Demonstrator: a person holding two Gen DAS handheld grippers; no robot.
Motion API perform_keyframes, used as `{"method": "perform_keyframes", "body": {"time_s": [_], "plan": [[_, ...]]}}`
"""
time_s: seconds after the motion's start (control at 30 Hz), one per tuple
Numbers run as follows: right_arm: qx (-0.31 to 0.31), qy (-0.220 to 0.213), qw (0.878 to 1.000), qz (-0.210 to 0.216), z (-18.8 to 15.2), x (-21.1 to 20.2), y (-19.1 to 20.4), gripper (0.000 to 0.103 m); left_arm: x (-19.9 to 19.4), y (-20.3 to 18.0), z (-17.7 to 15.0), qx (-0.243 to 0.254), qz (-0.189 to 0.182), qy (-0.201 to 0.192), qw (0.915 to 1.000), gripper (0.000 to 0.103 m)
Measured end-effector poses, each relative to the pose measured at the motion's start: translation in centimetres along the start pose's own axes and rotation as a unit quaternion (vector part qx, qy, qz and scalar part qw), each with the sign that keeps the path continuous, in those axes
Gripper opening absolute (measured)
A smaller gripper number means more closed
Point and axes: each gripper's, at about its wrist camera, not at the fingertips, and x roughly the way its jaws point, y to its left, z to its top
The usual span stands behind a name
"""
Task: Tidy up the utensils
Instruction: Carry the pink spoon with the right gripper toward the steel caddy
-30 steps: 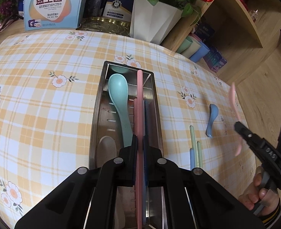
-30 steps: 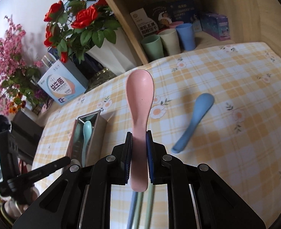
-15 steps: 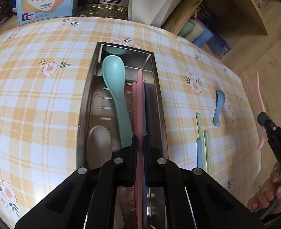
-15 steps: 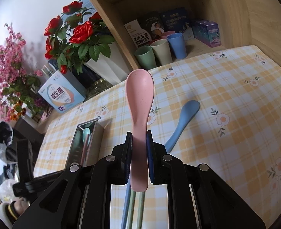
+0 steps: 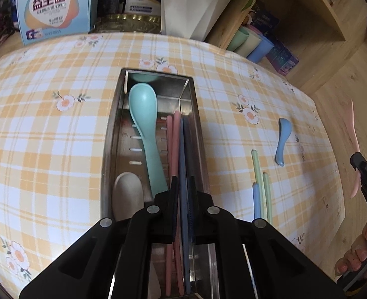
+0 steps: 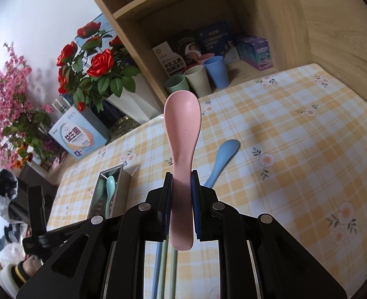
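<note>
A steel utensil tray (image 5: 111, 134) lies on the checked tablecloth and holds a teal spoon (image 5: 144, 124), a beige spoon (image 5: 127, 194), two pink chopsticks (image 5: 173, 139) and a blue chopstick (image 5: 182, 154). My left gripper (image 5: 183, 186) hovers over the tray's near end, its jaws slightly apart, holding nothing. My right gripper (image 6: 181, 186) is shut on a pink spoon (image 6: 182, 124), held up above the table; the spoon also shows in the left wrist view (image 5: 352, 134). A blue spoon (image 5: 282, 139) and green and blue chopsticks (image 5: 259, 184) lie on the cloth right of the tray.
A white planter with roses (image 6: 131, 97), a blue-and-white box (image 5: 53, 7) and a gold tin stand at the table's back edge. A wooden shelf (image 6: 270, 25) holds three cups (image 6: 198, 79) and boxes. The table's right edge drops to a wooden floor.
The left gripper has let go of the pink chopstick, which now lies in the tray, and opened slightly. The right gripper has risen and drawn back with the pink spoon.
</note>
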Motion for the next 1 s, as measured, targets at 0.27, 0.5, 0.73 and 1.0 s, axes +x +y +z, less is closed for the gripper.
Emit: {"method": "perform_keyframes", "body": {"time_s": [0.27, 0.5, 0.73, 1.0], "plan": [[-0.012, -0.018, 1.000, 0.004, 0.4, -2.3, 1.0, 0.014, -5.8, -0.6, 0.2, 0.018, 0.011, -0.062, 0.9978, 0.039], [-0.029, -0.045, 0.999, 0.000, 1.2, -4.6, 2.2, 0.014, -12.8, -2.3, -0.4, 0.068, 0.052, -0.156, 0.9839, 0.095], [-0.055, -0.079, 0.995, 0.002, 2.1, -7.1, 4.6, 0.014, -17.7, -2.4, -1.0, 0.071, 0.060, -0.234, 0.9678, 0.097], [-0.090, -0.079, 0.993, 0.010, 1.4, -7.8, 7.5, 0.014, -20.1, -1.6, -2.0, 0.063, 0.040, -0.259, 0.9631, 0.097]]}}
